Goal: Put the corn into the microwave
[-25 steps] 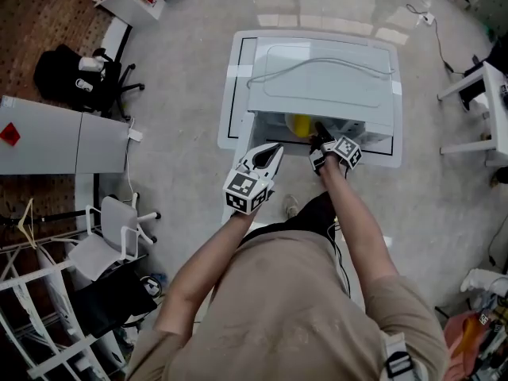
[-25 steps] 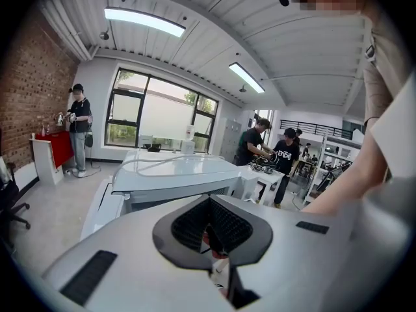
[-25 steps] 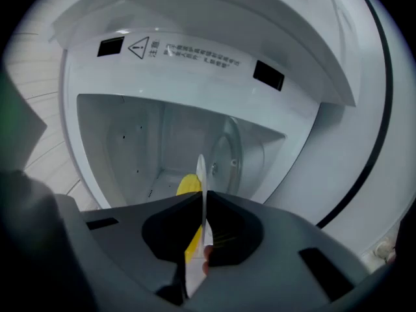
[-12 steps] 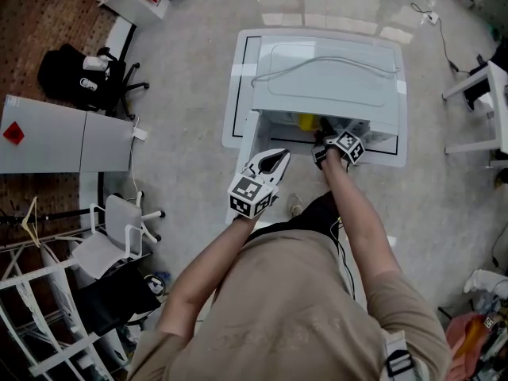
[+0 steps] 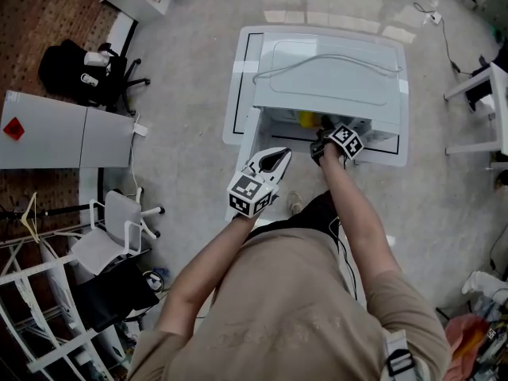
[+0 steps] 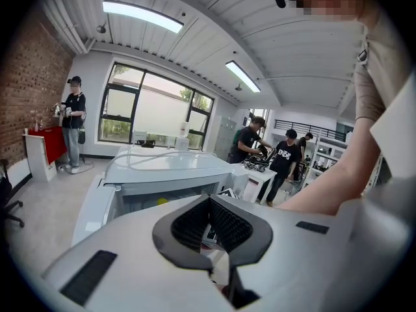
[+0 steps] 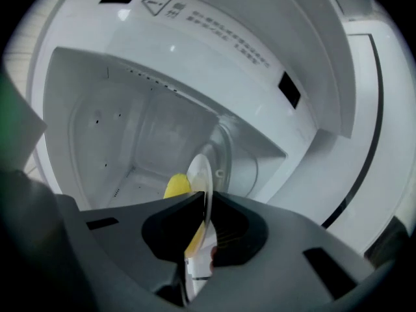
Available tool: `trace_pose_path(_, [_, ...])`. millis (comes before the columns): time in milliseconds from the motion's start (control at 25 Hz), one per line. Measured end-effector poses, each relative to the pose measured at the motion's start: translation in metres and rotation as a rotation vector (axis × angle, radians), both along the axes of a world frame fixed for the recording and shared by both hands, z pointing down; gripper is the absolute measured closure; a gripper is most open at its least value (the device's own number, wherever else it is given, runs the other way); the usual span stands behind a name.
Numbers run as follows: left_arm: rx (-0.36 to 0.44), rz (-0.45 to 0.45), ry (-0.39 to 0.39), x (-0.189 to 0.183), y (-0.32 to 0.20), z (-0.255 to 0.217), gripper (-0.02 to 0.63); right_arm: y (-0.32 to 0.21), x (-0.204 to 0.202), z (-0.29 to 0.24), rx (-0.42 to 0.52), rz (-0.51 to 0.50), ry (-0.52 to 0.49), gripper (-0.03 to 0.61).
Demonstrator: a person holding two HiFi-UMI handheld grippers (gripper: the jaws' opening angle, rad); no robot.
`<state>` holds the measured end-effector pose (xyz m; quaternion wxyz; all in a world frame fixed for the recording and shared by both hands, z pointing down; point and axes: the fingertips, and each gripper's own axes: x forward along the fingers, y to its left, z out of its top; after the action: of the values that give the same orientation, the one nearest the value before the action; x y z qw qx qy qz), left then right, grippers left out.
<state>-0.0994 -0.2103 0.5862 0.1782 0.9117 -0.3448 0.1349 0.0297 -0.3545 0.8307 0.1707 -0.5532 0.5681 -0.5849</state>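
The white microwave (image 5: 325,74) stands on a white table (image 5: 236,94), its open cavity (image 7: 130,142) facing me with a glass turntable (image 7: 237,164) inside. My right gripper (image 5: 324,139) is at the cavity's mouth, shut on the rim of a white plate (image 7: 199,174) seen edge-on. The yellow corn (image 7: 174,187) lies on that plate, and a bit of the corn (image 5: 305,120) shows under the microwave's top edge. My left gripper (image 5: 274,159) hangs in front of the table's left part, shut with nothing in it; the left gripper view shows the jaw tips (image 6: 209,199) meeting.
A cable (image 5: 317,62) lies on the microwave's top. A black office chair (image 5: 83,74), a grey desk (image 5: 63,133), a white chair (image 5: 111,236) and a rack (image 5: 40,324) stand at left. Several people (image 6: 266,151) stand behind the microwave.
My right gripper has tilted and edged toward the cavity with the plate; less of the corn shows under the microwave's top edge. The left gripper has barely moved.
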Motion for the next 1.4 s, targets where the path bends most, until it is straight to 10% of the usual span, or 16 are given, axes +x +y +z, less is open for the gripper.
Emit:
trace_pose_path(840, [-0.009,0.026,0.036,0.009,0.012,0.002,0.606,0.043,-0.025,0.009,0.053,-0.605,0.505,0.365])
trace_pose_path(1400, [-0.014,0.037,0.03,0.019,0.016,0.002,0.607,0.043,-0.036,0.004,0.157,-0.749,0.937,0.305])
